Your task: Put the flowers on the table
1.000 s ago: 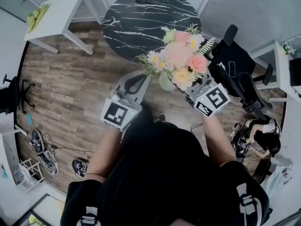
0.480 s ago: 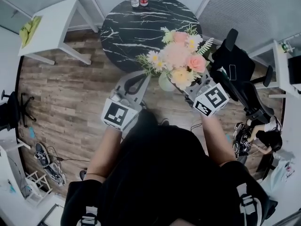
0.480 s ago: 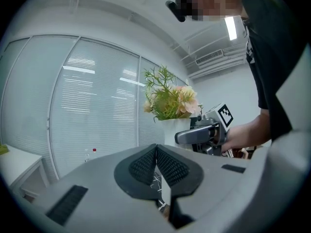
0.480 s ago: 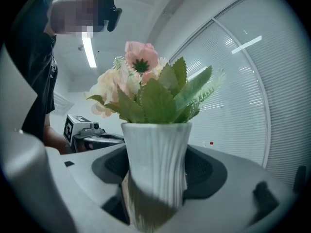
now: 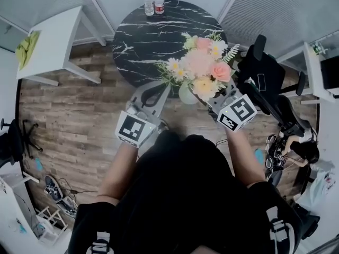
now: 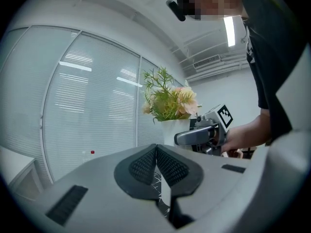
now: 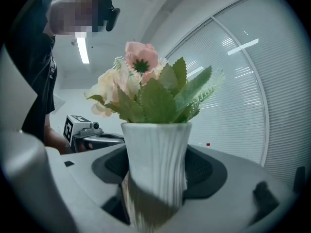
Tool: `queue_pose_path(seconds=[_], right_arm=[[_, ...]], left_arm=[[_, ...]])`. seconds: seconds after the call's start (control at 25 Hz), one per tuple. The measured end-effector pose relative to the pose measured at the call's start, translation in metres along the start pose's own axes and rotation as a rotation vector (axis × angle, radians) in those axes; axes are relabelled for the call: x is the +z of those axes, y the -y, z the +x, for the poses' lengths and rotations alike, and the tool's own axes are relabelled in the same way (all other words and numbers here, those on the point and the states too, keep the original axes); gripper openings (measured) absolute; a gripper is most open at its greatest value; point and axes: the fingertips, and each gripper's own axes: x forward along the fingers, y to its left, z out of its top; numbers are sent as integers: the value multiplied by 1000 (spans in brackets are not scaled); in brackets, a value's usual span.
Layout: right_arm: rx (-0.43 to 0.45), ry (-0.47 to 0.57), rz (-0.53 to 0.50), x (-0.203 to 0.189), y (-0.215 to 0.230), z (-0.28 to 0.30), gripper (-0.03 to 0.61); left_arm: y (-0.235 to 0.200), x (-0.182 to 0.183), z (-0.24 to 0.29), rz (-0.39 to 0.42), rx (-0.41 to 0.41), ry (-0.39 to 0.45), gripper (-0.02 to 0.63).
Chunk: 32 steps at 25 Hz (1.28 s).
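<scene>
A bunch of pink, cream and white flowers stands in a white ribbed vase, carried in the air near the edge of the round black marble table. My right gripper is shut on the vase, whose body fills the gap between the jaws; the flowers rise above it. My left gripper hangs beside it on the left, shut with its pads touching and nothing between them. From the left gripper view the flowers and the right gripper show ahead.
Two bottles stand at the marble table's far edge. A white side table stands at the far left, a black office chair close on the right, and a white desk beyond it. Wood floor lies below.
The person has stepped toward the round table, which sits a little lower in the head view. Both grippers keep their pose; the vase stays held.
</scene>
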Motion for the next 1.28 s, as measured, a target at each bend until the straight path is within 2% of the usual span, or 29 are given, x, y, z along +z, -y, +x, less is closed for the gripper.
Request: queue_pose_path(seconds=[0.28,0.48,0.68,0.92,1.28], right_arm=[[-38,-9,-22,2,11,24,336],[-52,-12,-14,0,29,34,336],[-58,-7,-9,-5,59,45,336],[-25,-2,-19,-4,95,66,336],[5,-5,-20,3,168,91,336]], left_arm=[[-29,-2,7,-8,-32,39,14],[-44,-9,17,-23,-39,3,14],[-60,-13,38,-21,-20,-14,14],[-83,-14,65,-18,14,-30,14],[-122,-11,133,-28,53,-42,14]])
